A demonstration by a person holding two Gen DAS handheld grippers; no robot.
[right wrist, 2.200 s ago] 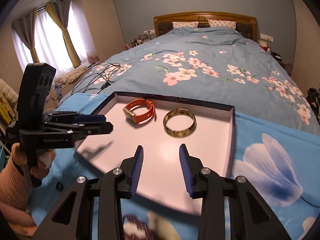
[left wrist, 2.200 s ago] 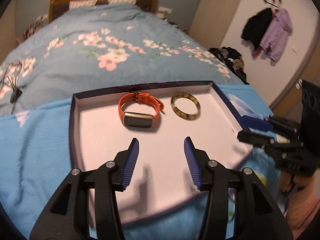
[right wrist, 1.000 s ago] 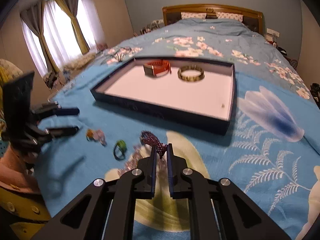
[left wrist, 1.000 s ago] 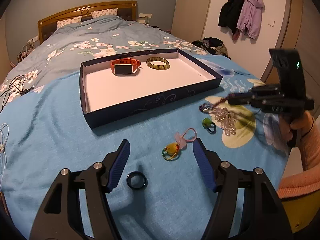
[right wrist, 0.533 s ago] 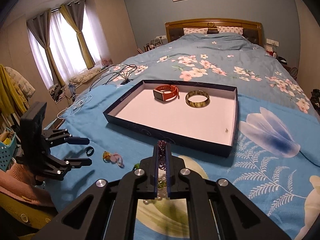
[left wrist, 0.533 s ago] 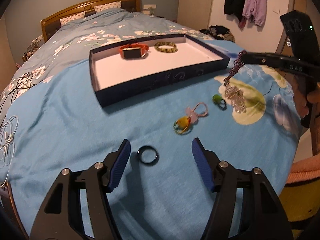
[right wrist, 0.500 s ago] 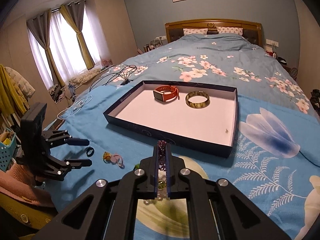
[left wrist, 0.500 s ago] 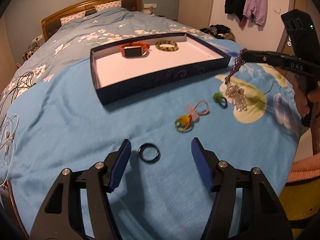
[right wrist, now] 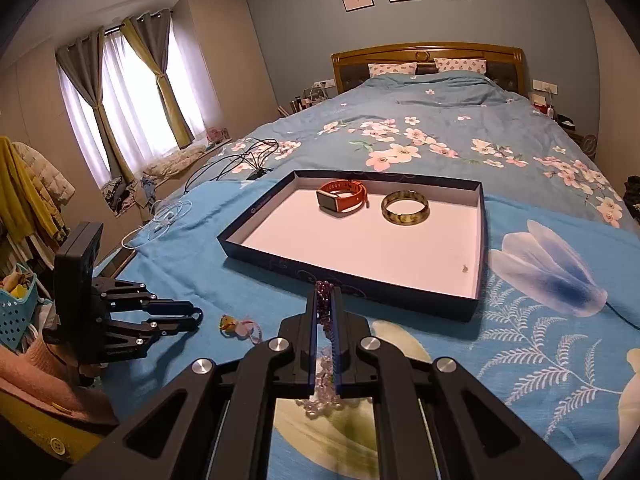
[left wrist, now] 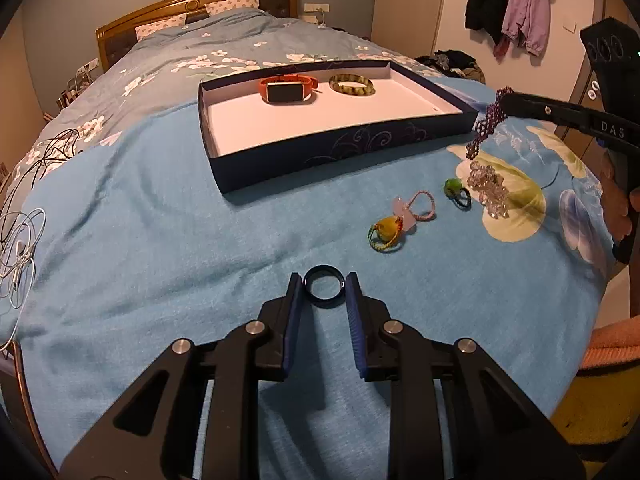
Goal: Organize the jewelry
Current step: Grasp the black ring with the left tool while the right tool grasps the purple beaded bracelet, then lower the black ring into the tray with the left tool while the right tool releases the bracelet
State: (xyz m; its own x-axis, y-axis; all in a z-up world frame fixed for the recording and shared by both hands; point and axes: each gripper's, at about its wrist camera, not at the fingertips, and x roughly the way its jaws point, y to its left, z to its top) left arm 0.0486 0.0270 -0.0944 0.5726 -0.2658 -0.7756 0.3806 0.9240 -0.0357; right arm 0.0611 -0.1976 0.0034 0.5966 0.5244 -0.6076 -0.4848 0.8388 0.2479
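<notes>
My left gripper [left wrist: 323,289] is shut on a dark ring [left wrist: 324,285] on the blue bedspread. My right gripper [right wrist: 324,300] is shut on a purple bead bracelet [right wrist: 322,300], which hangs lifted in the left wrist view [left wrist: 486,124]. A clear bead bracelet [left wrist: 489,190] lies under it. A dark blue tray [left wrist: 344,146] holds an orange watch [left wrist: 286,89] and a green bangle [left wrist: 352,85]; all three show in the right wrist view too: tray [right wrist: 256,258], watch [right wrist: 342,198], bangle [right wrist: 405,208].
A green charm ring [left wrist: 456,192], a pink charm loop [left wrist: 416,208] and a yellow charm loop [left wrist: 386,234] lie on the bedspread between the grippers. White cables [left wrist: 18,256] lie at the left bed edge. Black cables [right wrist: 240,160] lie beyond the tray.
My left gripper has closed around the dark ring. My right gripper has lifted the purple bead bracelet higher, nearer the tray's corner.
</notes>
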